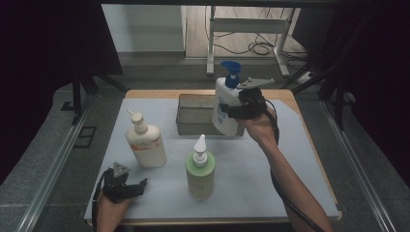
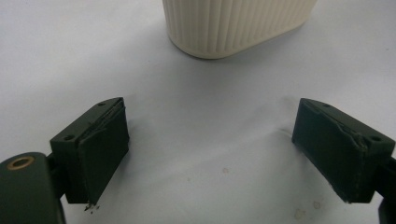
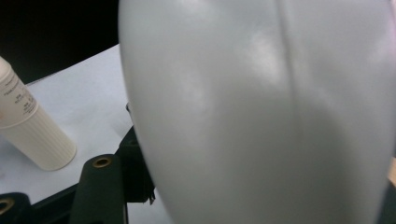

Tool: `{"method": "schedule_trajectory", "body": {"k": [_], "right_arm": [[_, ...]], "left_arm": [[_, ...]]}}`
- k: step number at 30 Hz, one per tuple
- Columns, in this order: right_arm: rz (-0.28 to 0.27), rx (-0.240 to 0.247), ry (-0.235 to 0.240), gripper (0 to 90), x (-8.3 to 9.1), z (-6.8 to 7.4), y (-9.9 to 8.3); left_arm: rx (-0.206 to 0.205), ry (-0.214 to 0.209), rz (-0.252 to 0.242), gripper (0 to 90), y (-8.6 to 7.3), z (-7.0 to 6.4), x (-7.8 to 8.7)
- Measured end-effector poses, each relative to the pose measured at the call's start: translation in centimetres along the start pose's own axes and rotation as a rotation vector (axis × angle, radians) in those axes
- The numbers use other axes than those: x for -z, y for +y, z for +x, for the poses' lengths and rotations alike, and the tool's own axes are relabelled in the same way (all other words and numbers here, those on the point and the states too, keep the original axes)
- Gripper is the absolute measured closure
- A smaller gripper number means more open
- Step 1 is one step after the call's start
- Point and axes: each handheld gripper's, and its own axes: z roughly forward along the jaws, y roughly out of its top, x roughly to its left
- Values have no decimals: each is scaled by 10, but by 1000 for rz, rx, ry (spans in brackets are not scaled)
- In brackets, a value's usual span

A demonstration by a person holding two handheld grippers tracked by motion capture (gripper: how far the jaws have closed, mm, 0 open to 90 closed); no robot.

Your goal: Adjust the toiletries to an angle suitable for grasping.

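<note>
The right gripper [image 1: 231, 110] clamped the white pump bottle [image 1: 225, 108] aloft over the metal tray [image 1: 193, 114] at the counter's far edge, not yet lowered in, while the left gripper [image 1: 140, 186] gaped wide, empty, near-left.

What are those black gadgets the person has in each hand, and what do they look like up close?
Hand-held grippers. The left gripper and the right gripper are black, each with a grey three-cornered plate on top and a black cable trailing back along the bare, sleeveless forearm. In the left gripper view, the two jaws are blocky and dark, faced with flat pads fraying at the edges, with brass-coloured rivets on the frame.
</note>
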Motion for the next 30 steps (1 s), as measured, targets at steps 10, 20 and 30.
{"method": "schedule_trajectory", "body": {"k": [10,20,30], "right_arm": [[-4,0,-4,379,-14,4,10],[-17,3,-2,380,-27,7,20],[-22,5,-20,380,-41,9,30]], "left_arm": [[0,0,1,106,0,0,0],[2,-1,1,106,0,0,0],[0,-2,2,106,0,0,0]]}}
